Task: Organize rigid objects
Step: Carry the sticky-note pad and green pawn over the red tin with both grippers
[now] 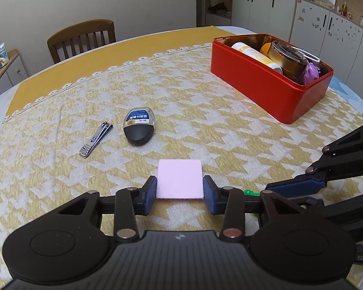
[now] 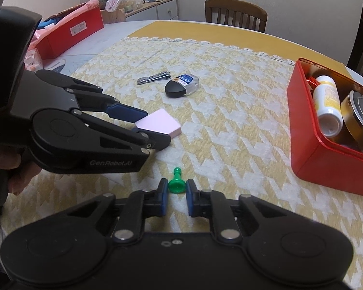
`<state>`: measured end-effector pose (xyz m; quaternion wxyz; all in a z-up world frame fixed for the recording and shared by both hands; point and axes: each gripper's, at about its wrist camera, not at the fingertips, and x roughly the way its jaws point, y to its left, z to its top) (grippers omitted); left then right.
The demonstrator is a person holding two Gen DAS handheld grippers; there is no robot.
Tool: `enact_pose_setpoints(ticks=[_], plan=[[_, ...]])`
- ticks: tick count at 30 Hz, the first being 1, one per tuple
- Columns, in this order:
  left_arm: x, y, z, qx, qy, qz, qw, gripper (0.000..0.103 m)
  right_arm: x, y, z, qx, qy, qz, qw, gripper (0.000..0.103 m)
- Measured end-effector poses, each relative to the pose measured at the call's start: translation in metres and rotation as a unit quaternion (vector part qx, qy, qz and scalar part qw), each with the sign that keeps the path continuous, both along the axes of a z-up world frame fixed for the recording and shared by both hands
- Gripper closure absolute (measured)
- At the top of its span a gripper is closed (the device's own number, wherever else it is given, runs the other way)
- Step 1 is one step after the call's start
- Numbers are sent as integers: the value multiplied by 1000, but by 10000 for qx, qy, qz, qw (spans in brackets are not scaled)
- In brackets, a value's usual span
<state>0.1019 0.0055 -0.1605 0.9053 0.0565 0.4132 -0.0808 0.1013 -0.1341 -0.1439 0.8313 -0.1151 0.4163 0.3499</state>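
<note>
pink block (image 1: 180, 178) sits low over the cloth, pinched at both side edges by the left gripper (image 1: 180, 188), blue pads flat against it. "genrobot.ai" reads in grey on that gripper's black body in the right wrist view. green pawn (image 2: 176, 184) stands between the right gripper (image 2: 177, 188) pads; left pad looks to touch the base, right pad close beside it, contact there can't be confirmed. nail clipper (image 1: 96, 139) and a small clear case with a black end (image 1: 139, 129) lie just beside each other farther out; the case has a blue label with a flower and script too small to read. red tin (image 1: 266, 89) sits open off to the right holding a white bottle (image 2: 326, 106) with a yellow printed label, a round gold tin (image 2: 359, 118) and something purple (image 1: 311, 72). all on a yellow houndstooth tablecloth (image 1: 205, 133). wooden chair (image 1: 81, 39) at the far edge.
</note>
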Motion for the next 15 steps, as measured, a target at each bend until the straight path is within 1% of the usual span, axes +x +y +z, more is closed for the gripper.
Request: enact_pose_setpoints(ticks=[5,9,15], plan=[[-1,-1,3,24,-15,96,9999,63,1,-13,7,122,-20,-87,9999,88],[0,0,6,-27,47,227,9997,63,7,-27,14,198,22,-261,9995,88],[-1,2,16,-136,24,429,9990,63,13,-51,33,359,-173,-407,9984,88]])
